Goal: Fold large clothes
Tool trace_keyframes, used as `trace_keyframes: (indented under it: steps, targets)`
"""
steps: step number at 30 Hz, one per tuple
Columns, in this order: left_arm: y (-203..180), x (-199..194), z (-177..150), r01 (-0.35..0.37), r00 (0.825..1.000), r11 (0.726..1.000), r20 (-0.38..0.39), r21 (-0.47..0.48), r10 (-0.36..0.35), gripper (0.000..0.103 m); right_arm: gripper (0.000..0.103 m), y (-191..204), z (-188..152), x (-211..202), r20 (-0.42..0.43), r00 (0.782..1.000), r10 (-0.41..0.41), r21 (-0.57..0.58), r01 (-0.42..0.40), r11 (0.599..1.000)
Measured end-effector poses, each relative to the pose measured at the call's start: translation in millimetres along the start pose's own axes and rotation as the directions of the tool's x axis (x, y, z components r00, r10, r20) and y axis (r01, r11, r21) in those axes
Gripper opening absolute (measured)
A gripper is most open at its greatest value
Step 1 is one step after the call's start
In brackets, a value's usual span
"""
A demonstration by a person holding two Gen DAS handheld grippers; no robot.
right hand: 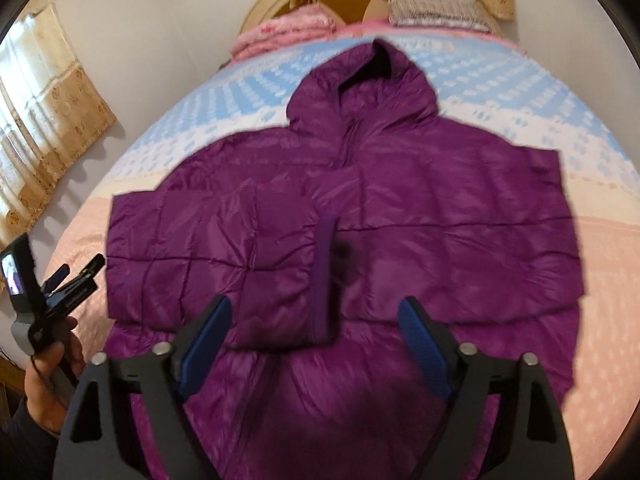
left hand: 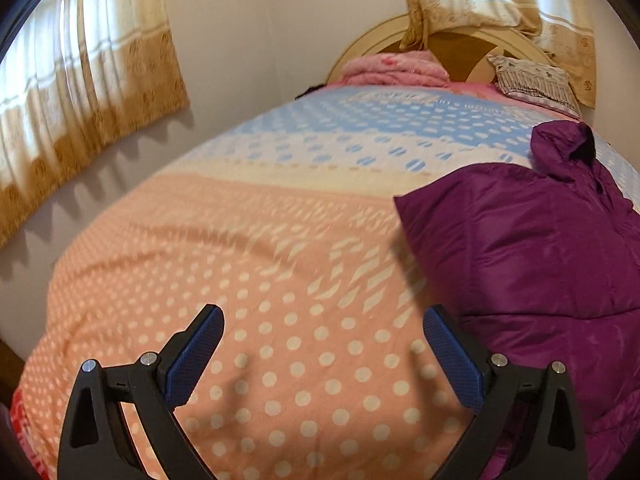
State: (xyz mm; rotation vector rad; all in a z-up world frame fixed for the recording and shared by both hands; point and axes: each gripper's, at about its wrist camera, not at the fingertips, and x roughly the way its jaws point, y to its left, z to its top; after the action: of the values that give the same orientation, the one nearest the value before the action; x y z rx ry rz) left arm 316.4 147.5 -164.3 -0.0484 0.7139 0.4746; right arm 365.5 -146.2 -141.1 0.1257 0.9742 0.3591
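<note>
Purple hooded jacket (right hand: 360,216) lies front-up on the bed (left hand: 280,280), hood toward the headboard. One sleeve (right hand: 224,248) is already folded across the chest, its cuff near the centre line; the other side looks squared off at the shoulder, though blur hides how that sleeve lies. Judged step: sleeves largely in, body fold outstanding. Right gripper (right hand: 316,344) hangs over the lower front of the jacket, jaws apart with nothing between the pads, no contact evident. Left gripper (left hand: 324,356) is off to the side over bare bedspread, jaws wide apart and empty, the jacket's edge just beside its right finger. The left hand (right hand: 52,360) shows at the frame edge in the right wrist view. Next move, as judged: both grippers take the hem at its two corners and carry it toward the hood; the slippery padded fabric calls for a firm pinch through both layers.
</note>
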Motion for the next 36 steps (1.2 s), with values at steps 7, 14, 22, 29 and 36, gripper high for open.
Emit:
trace_keyframes:
  steps: [7, 14, 22, 29, 36]
  targets:
    - [5.7, 3.3, 5.0, 0.012, 1.0, 1.0, -0.001, 0.0, -0.012, 0.1, 0.011, 13.9, -8.0, -17.3, 0.062, 0.998, -0.007, -0.046, 0.01, 0.999]
    - [3.9, -4.9, 8.6, 0.006, 1.0, 1.0, 0.003, 0.014, -0.006, 0.1, 0.01, -25.9, -22.3, -98.6, 0.222, 0.975, -0.031, 0.036, 0.023, 0.999]
    - [-13.3, -13.7, 8.3, -0.001, 1.0, 0.998, 0.01, 0.062, 0.0, 0.1, 0.01, -83.6, -67.6, -124.6, 0.231, 0.957, -0.175, 0.164, 0.139, 0.977]
    - [-34.7, -11.5, 6.0, -0.041, 0.999, 0.989, -0.009, 0.143, 0.042, 0.1, 0.015, -122.7, -77.5, -95.4, 0.116, 0.959, -0.259, 0.234, 0.227, 0.945]
    - [-54.9, -42.9, 47.0, 0.054, 0.994, 0.994, 0.092, 0.098, -0.063, 0.1, 0.064, -108.0, -62.7, -136.1, 0.251, 0.899, -0.358, 0.274, 0.289, 0.917]
